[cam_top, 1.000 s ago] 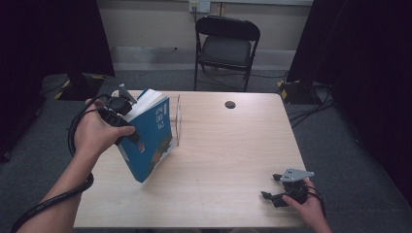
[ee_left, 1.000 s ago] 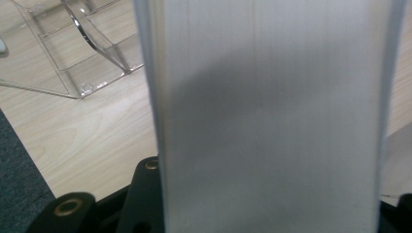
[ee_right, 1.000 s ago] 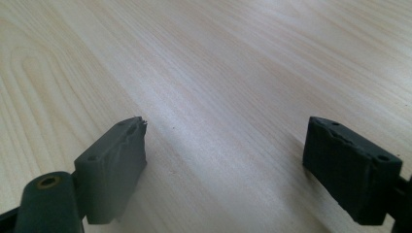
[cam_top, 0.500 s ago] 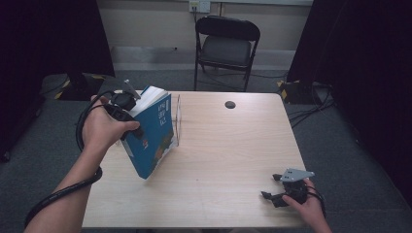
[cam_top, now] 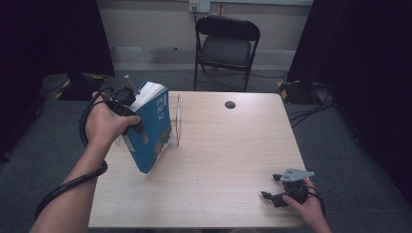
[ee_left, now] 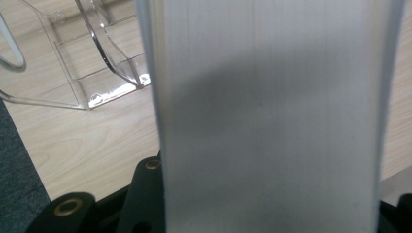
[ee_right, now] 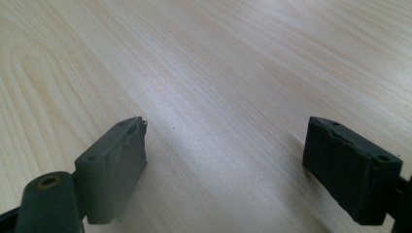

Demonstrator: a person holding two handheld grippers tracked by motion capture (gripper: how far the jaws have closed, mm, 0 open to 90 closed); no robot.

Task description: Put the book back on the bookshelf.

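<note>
Book (cam_top: 151, 130) gripped in the left tongs (cam_top: 127, 104), tilted at left of frame beside the clear stand (cam_top: 176, 119), not yet slotted in; right tongs (cam_top: 274, 198) gape empty on the surface (cam_top: 228, 155).

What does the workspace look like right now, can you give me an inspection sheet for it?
Surface: light wooden table, mostly bare.
Job's things: blue book, tilted, lower corner on the table beside the clear acrylic stand.
Clutter: small dark round spot near the far edge.
Grippers: left gripper shut on the book's page edge; right gripper open, nothing between its jaws, low at the near right corner.
Cables: black cable loops along the left forearm; more cables on the floor at right.
Surroundings: black folding chair behind the table, grey carpet, dark curtains.
</note>
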